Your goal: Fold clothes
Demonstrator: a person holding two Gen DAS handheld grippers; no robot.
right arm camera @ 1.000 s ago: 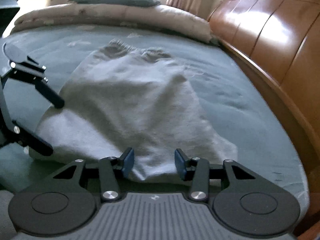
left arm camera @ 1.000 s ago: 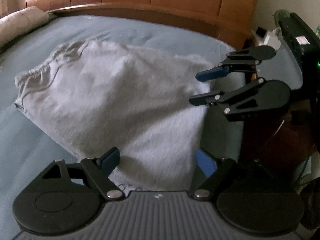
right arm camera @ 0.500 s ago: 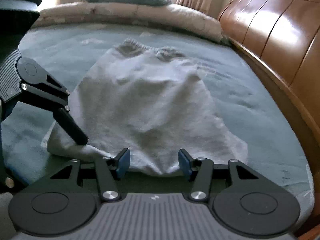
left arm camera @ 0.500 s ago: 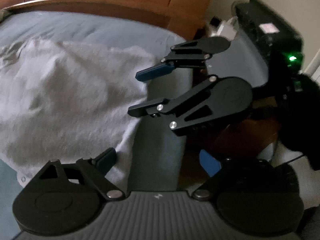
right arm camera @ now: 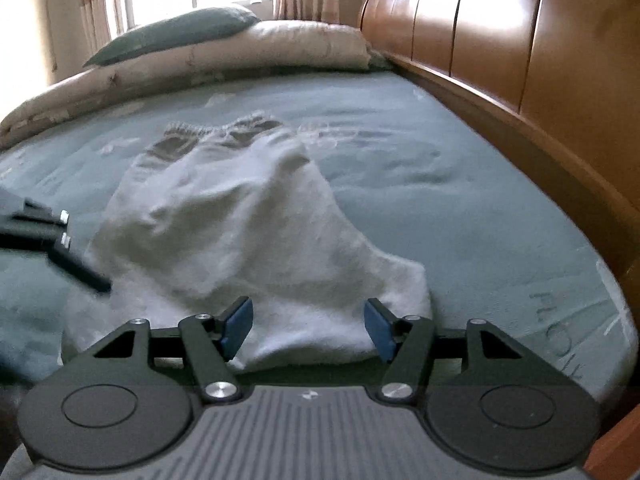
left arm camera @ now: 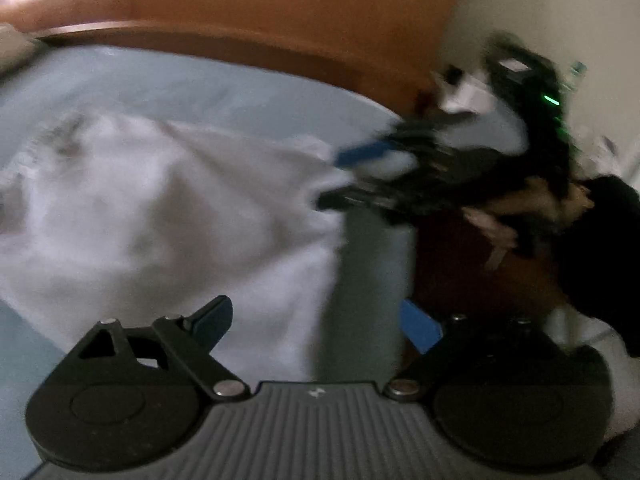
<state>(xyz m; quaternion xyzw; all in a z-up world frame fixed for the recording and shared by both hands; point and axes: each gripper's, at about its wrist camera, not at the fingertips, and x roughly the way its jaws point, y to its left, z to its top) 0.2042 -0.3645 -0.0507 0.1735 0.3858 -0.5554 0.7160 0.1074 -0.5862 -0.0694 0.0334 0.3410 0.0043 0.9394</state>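
A pale grey garment (right arm camera: 240,232) with an elastic waistband at its far end lies folded on the blue-green bed sheet (right arm camera: 460,200). It also shows in the left wrist view (left arm camera: 160,220). My right gripper (right arm camera: 306,328) is open, its blue pads on either side of the garment's near edge. In the left wrist view my right gripper (left arm camera: 334,180) is blurred at the garment's right corner. My left gripper (left arm camera: 320,326) is open and empty over the garment's near right edge. One of its fingers (right arm camera: 80,272) shows at the garment's left side.
A wooden headboard (right arm camera: 540,60) runs along the bed's right side. A rolled beige duvet (right arm camera: 200,60) and a grey-green pillow (right arm camera: 180,32) lie at the far end by a curtained window. A dark device with a green light (left arm camera: 548,100) stands off the bed.
My right gripper's jaws have opened wider at the garment's near edge. The left wrist view has swung and is now blurred; my left gripper has moved back along the garment's left side.
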